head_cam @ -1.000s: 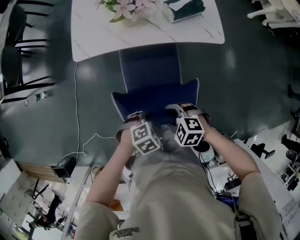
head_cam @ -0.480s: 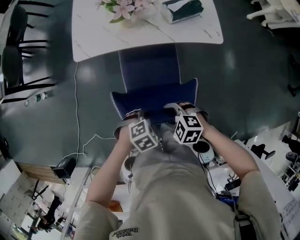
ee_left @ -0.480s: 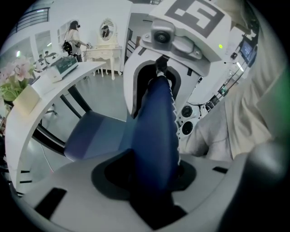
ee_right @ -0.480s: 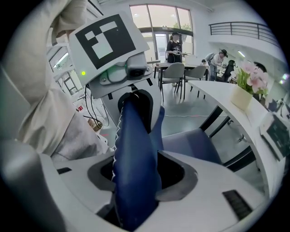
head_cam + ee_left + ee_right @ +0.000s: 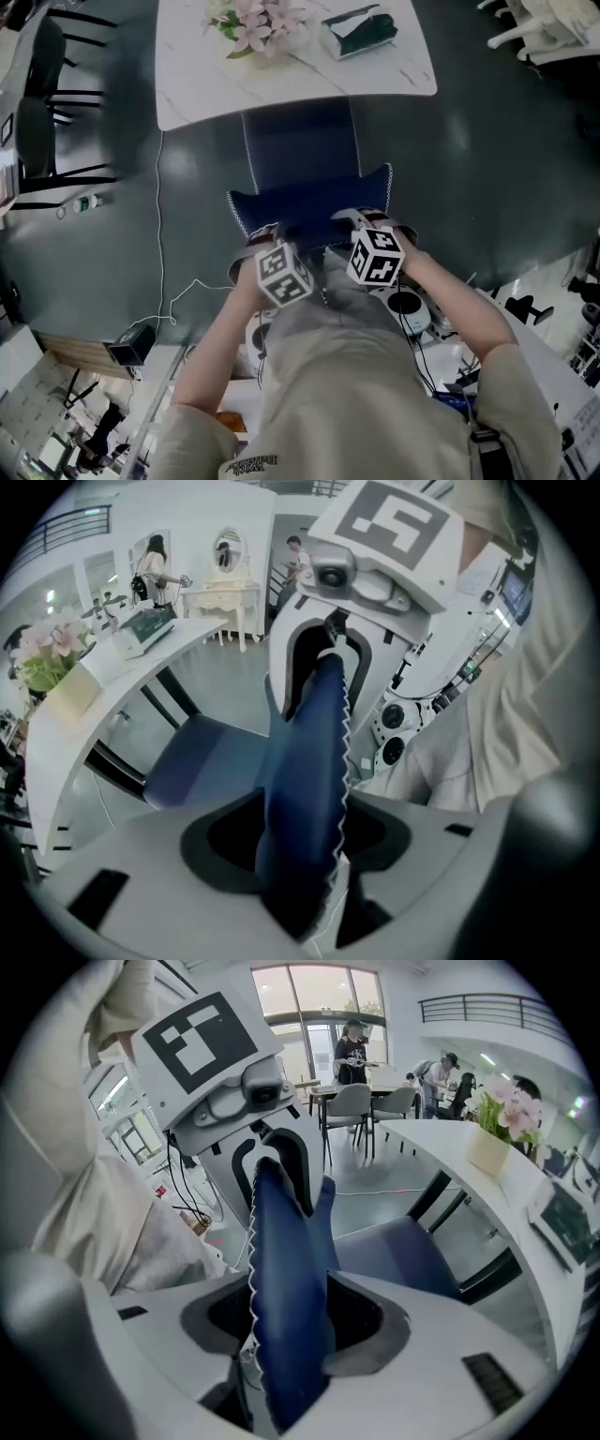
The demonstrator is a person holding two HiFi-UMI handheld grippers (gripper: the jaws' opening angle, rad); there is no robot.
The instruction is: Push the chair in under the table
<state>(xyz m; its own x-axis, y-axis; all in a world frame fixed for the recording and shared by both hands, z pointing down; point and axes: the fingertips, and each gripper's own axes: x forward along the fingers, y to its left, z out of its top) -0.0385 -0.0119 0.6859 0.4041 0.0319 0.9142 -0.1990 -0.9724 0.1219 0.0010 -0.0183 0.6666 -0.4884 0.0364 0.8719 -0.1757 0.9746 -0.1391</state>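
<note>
Dark floor [image 5: 487,141], white table [image 5: 187,94] ahead; chair [image 5: 300,150] seat is tucked partly under it. Its backrest [image 5: 309,199] is straddled for pushing: right hand-held gripper [image 5: 361,217] is clamped on it, left hand-held gripper [image 5: 267,232] jaws have just been opened wider, backrest loose between them.

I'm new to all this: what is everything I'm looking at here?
table: one, white marble-look, top of head view.
flowers: one bunch, pink, on the table.
tissue box: one, dark, on the table.
chair: one, blue, seat partly under the table.
black chairs: two, far left.
bottle: one, pale, floor at left.
cable: one, white, along the floor.
people: two, right gripper view's background.
left gripper: one, white, astride the backrest, jaws just been opening.
right gripper: one, white, astride the backrest, grip unclear.
</note>
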